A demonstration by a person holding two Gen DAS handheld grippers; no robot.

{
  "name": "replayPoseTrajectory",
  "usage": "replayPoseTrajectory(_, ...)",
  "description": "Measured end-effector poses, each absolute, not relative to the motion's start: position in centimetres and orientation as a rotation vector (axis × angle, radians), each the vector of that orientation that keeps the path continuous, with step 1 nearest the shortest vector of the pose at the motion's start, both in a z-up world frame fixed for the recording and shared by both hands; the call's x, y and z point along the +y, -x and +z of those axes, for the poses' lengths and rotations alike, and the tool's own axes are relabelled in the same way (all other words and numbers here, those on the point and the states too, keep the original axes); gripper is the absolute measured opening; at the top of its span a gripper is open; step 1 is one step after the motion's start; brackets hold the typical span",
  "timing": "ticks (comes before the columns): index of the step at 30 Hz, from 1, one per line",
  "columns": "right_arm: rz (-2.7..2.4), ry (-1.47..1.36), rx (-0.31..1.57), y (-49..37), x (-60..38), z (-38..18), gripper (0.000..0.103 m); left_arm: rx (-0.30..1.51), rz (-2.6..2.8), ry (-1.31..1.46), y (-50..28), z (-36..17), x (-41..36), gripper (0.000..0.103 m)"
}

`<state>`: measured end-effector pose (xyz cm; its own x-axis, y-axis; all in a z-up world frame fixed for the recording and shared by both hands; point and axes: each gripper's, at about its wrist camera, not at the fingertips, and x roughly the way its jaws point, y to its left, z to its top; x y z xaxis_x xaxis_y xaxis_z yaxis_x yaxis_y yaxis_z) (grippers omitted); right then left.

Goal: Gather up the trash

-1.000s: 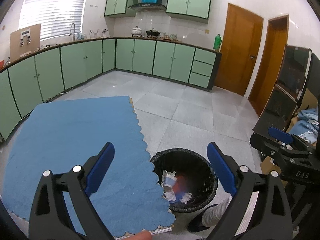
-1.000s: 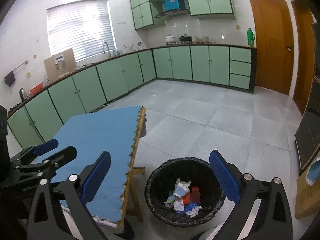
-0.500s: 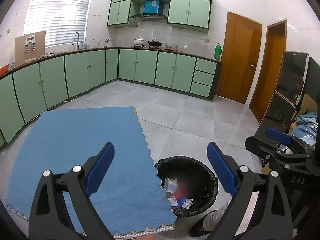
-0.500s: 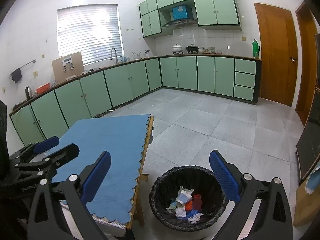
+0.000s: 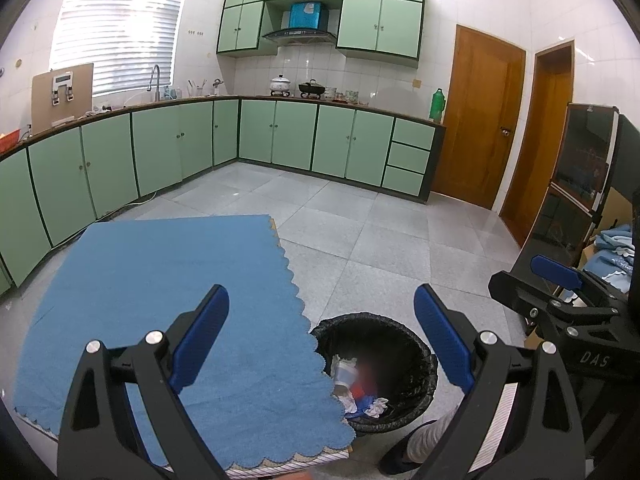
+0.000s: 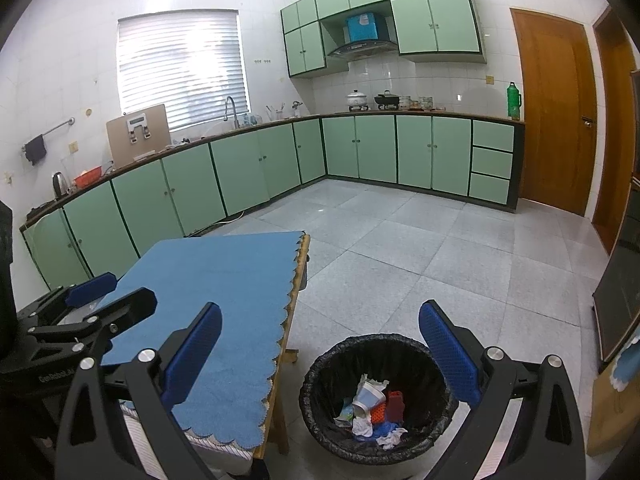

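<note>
A black lined trash bin stands on the floor beside the table; it shows in the left wrist view too. Inside lie several pieces of trash: a white cup, crumpled paper, red and blue scraps. My left gripper is open and empty above the table's near right corner. My right gripper is open and empty above the bin. Each gripper shows in the other's view, the right one at the right, the left one at the left.
A table under a blue cloth with a scalloped edge stands left of the bin, also in the right wrist view. Green cabinets line the far walls. Wooden doors and a dark cabinet stand at the right. A shoe is beside the bin.
Both grippers have risen and tilted up, so the table and bin sit lower in view. Both stay open and empty.
</note>
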<state>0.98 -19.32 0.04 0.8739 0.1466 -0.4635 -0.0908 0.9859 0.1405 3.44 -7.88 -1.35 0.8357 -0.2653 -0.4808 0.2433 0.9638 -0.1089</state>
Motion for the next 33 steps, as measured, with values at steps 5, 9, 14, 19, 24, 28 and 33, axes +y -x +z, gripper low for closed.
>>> replayPoseTrajectory(5,0.124,-0.116,0.495,-1.16,-19.49,0.13,0.097,0.519,-0.271,0.044,-3.49,-1.35,-7.76,0.091)
replayPoseTrajectory(9,0.125,-0.115,0.495,-1.21,-19.46,0.12,0.097,0.519,-0.27,0.044,-3.46,-1.28,-7.57,0.091)
replayPoseTrajectory(14,0.127,-0.114,0.5,-1.42,-19.58,0.02,0.097,0.52,-0.27,0.043,-3.51,-1.29,-7.49,0.091)
replayPoseTrajectory(19,0.129,-0.111,0.5,-1.53,-19.67,0.04,0.097,0.521,-0.269,0.043,-3.54,-1.32,-7.36,0.091)
replayPoseTrajectory(24,0.131,-0.114,0.506,-1.58,-19.74,0.02,0.097,0.525,-0.267,0.046,-3.69,-1.4,-7.44,0.091)
replayPoseTrajectory(28,0.131,-0.114,0.505,-1.58,-19.79,0.02,0.097,0.528,-0.263,0.046,-3.67,-1.56,-7.29,0.091)
replayPoseTrajectory(33,0.128,-0.115,0.508,-1.65,-19.89,0.06,0.097,0.533,-0.264,0.043,-3.69,-1.55,-7.35,0.091)
